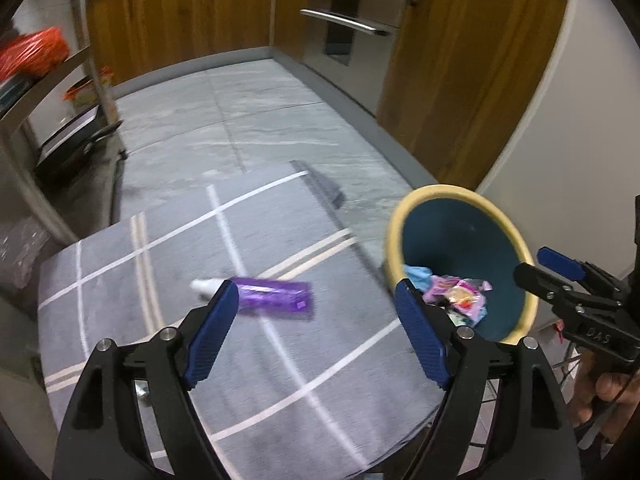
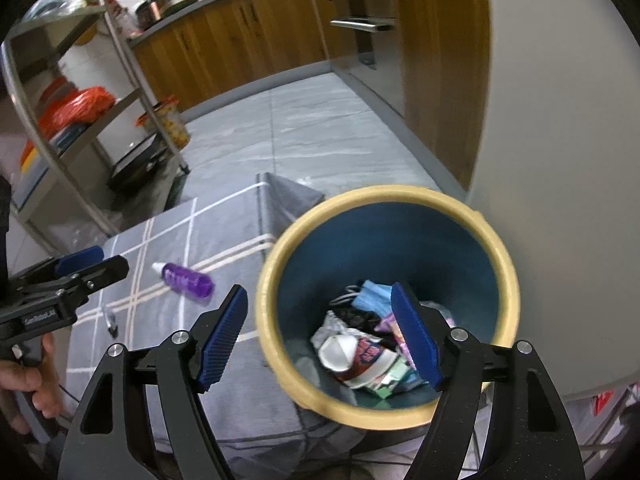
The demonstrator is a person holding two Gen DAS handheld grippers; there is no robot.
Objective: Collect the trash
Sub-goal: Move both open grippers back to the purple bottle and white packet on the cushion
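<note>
Both hand-held grippers wide open, empty, purple bottle on cloth, right view shows bin's cup

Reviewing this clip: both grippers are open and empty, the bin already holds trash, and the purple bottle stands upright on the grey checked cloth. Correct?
Not quite. The purple bottle lies on its side on the grey checked cloth, white cap pointing away from the bin, as the right wrist view shows. The rest holds: left gripper and right gripper are open and empty, and the bin holds trash.

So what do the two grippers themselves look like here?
Both match: left gripper and right gripper have black angular plastic frames, silver pivot bolts and ribbed blue pads on the fingers. White lettering marks each body, and a bare hand holds the left one.
</note>
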